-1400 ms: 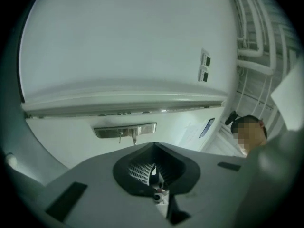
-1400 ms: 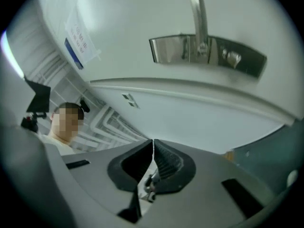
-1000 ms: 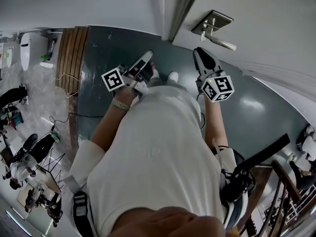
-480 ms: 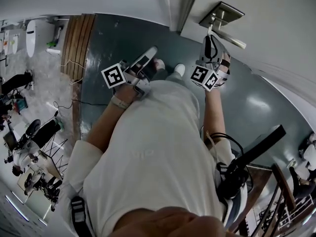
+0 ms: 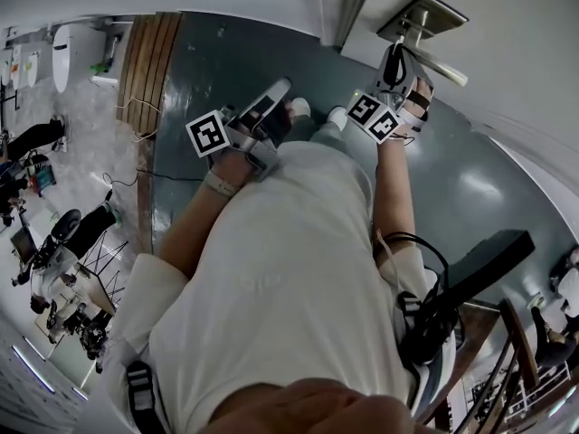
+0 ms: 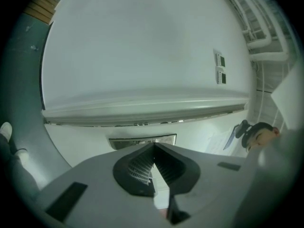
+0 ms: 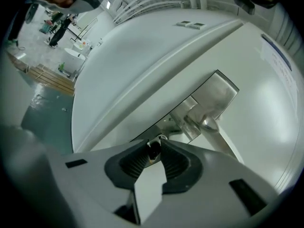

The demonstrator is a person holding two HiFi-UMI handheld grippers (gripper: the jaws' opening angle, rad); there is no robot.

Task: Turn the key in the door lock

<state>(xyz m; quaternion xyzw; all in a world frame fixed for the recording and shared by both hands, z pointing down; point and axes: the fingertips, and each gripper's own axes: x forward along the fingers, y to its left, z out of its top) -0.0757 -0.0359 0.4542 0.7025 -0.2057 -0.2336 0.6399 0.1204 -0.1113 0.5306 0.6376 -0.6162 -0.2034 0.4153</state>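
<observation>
The door's metal lock plate [image 7: 216,94] carries a lever handle [image 7: 209,125], also visible as the handle [image 5: 439,64] at the top right of the head view. Below the handle, a small dark key [image 7: 153,151] sticks out of the lock. My right gripper [image 7: 153,144] points at it, and its jaws have just been opening; the key head sits between the two tips, which do not visibly press on it. From above, the right gripper [image 5: 395,60] reaches up to the plate. My left gripper [image 5: 274,93] hangs shut and empty, facing the white door [image 6: 142,56].
The door's edge and frame [image 5: 348,3] run just left of the lock. Dark green floor [image 5: 470,197] lies below, with wooden slats [image 5: 145,70] at the left. The person's shoes [image 5: 298,107] stand near the door. Two wall switches [image 6: 219,68] are in the left gripper view.
My right gripper has moved toward the lock plate and rolled over, its marker cube turning. It now sits at the key. The left gripper has barely moved.
</observation>
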